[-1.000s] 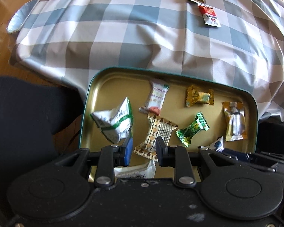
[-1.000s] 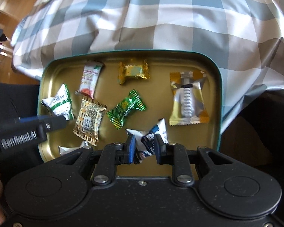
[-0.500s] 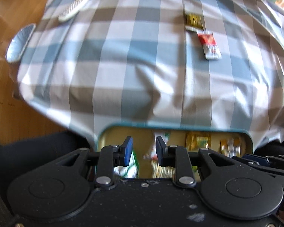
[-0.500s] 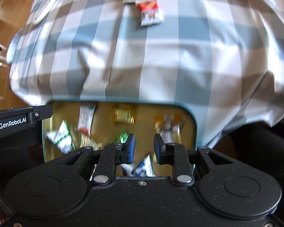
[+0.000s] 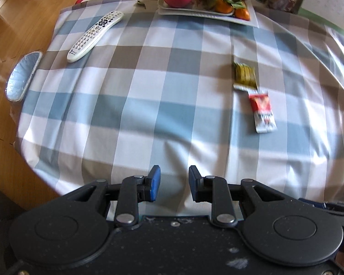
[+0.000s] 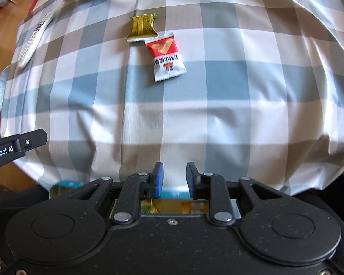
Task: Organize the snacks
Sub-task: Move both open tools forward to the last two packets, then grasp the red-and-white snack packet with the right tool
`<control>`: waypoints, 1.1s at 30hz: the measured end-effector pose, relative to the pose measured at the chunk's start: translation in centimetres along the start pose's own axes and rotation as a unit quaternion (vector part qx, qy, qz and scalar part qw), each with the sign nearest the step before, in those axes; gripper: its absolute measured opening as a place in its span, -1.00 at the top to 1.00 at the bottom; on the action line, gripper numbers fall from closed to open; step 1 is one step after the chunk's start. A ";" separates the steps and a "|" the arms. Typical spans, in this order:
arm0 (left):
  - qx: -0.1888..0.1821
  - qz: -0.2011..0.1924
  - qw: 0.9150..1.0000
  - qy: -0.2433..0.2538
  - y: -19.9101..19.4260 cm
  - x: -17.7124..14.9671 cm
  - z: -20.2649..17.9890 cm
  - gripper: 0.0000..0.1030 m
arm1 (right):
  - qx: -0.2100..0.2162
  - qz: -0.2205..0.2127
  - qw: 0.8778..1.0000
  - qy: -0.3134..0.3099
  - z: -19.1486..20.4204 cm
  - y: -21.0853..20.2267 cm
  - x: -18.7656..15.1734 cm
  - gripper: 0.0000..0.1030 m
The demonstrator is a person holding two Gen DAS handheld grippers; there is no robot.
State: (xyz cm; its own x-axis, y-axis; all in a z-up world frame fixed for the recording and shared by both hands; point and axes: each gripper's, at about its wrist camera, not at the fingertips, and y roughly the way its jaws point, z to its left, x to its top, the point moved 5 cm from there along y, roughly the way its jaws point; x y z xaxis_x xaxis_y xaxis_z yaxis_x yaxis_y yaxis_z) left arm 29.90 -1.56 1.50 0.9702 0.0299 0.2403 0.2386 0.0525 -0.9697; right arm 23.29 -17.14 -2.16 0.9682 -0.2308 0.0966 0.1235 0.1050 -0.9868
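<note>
Worktop: checked blue, grey and white cloth draped over my worktop, rumpled near the front edge, wooden floor beyond on the left.
Background: a remote control lies far left, and a plate of fruit stands at the far side — neither is my business.
Red-and-white packet: flat on the cloth, well ahead of both tools, one corner touching the gold one.
Gold packet: just behind the red one, also flat.
Tin: a green-rimmed tin with a gold inside sits below the worktop edge, mostly hidden under my right tool; a few wrappers show through the gap.
Left tool: narrow gap between the blue pads, nothing in it.
Right tool: same, narrowly parted and empty.
Handling: I judge both packets very light, thin and crinkly — soft film that slides easily on the cloth and may slip between smooth pads.
Contents: possibly brittle, so a gentle squeeze suits them.
Where to grip: across the short width of the body or on a crimped end seal, coming down low so one finger gets under the edge.
Risk: catching the second packet, since the two touch.
</note>
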 end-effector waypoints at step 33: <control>0.013 0.007 0.999 -0.040 7.5 7.7 2.2 0.48 | -0.032 -0.114 0.992 -0.036 3.6 6.1 11.4 0.34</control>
State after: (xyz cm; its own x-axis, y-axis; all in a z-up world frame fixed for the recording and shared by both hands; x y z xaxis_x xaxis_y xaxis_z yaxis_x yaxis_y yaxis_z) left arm 39.12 1.27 -3.85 0.9666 0.1102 0.2315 0.2238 0.0775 -0.9715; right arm 35.88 -15.62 -6.63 0.9301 -0.1708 0.3253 0.3296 -0.0033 -0.9441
